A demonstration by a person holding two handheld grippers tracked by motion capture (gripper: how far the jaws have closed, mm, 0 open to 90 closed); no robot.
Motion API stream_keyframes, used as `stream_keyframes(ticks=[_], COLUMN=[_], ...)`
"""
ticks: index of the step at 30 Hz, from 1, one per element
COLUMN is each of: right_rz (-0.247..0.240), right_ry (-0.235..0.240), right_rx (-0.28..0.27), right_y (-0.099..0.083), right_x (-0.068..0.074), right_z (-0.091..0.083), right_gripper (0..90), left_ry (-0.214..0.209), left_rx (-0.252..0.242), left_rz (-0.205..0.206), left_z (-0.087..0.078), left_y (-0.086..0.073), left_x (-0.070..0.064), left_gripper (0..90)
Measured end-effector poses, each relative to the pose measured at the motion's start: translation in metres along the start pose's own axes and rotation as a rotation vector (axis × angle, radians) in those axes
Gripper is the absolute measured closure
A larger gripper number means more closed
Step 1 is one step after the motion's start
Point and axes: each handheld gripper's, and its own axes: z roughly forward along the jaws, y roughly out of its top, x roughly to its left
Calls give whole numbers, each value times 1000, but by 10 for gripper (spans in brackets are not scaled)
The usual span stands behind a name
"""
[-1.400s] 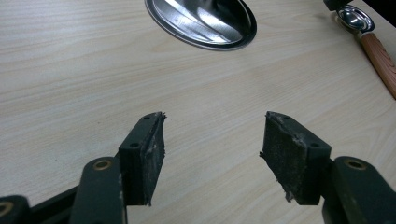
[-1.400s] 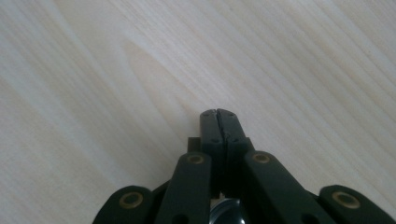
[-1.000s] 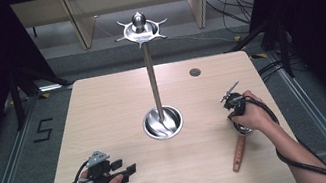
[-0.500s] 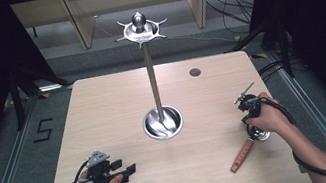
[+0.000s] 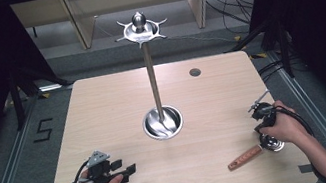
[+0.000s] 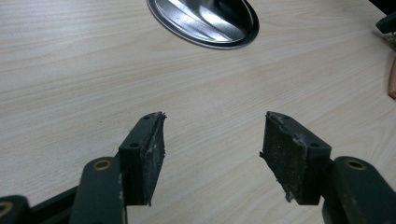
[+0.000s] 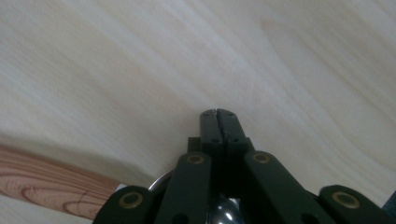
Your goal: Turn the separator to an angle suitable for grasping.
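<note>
A utensil with a wooden handle (image 5: pixel 245 157) and a round shiny metal head (image 5: pixel 272 144) lies at the table's right front. My right gripper (image 7: pixel 218 112) is shut, its jaws pressed together, and the metal head (image 7: pixel 219 212) shows just under them with the wooden handle (image 7: pixel 51 184) at the left. In the high view the hand covers the grip. My left gripper (image 5: pixel 130 169) rests open at the left front over bare wood; its pads (image 6: pixel 152 149) have nothing between them.
A steel stand rises from a round dish base (image 5: pixel 162 122) at the table's middle, with a tall pole (image 5: pixel 152 80) and a hooked crown (image 5: pixel 139 27). The base (image 6: pixel 205 21) lies ahead of the left gripper. A dark cable hole (image 5: pixel 194 72) sits at the back right.
The right hand has drawn back toward the front right edge, and the utensil has shifted with it. The left gripper has stayed put and open.
</note>
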Motion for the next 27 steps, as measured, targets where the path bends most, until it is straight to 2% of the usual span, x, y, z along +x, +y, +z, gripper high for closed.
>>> stream_keyframes(ticks=[1,2,3,4,6,7,10,11,12,13,16,17,18,19,22,23,26,27], right_rz=[20,20,2,24,10,18,34,9,25,13,40,39,39,44,36,7,21,13], right_ry=[8,8,0,8,-1,7,16,9,16,10,16,22,22,22,25,21,27,12], right_rx=[6,6,2,17,12,19,28,18,22,15,35,40,40,36,40,22,45,46], right_y=[-5,-5,-8,-11,-16,-19,-26,-28,-31,-33,-40,-44,-44,-46,-51,-53,-57,-58], right_x=[1,1,0,1,0,2,4,3,4,4,8,9,9,11,14,13,17,17], right_z=[-2,-2,-2,-4,-4,-5,-7,-7,-8,-7,-8,-9,-9,-9,-11,-10,-13,-13], right_gripper=[900,900,900,900,900,900,900,900,900,900,900,900,900,900,900,900,900,900], left_ry=[-5,-8,1,-2,-6,-5,-4,-3,0,-2,0,-4,0,-4,-3,0,4,4], left_rx=[-6,-10,-3,-12,-10,-7,-11,-10,-11,-10,0,-7,-10,-7,-7,-4,0,-6], left_rz=[8,-2,19,8,3,-5,-5,-4,-4,4,14,-3,8,-5,-3,0,2,-6], left_z=[0,0,-1,0,0,0,-1,-1,0,0,-1,0,0,0,0,0,0,0], left_y=[0,0,0,0,0,0,0,0,0,0,0,0,0,0,0,0,0,0], left_x=[0,-1,0,-1,-1,-1,-1,-1,-1,-1,0,-1,-1,-1,-1,-1,0,-1], left_gripper=[380,380,380,380,380,380,380,380,380,380,380,380,380,380,380,380,380,380])
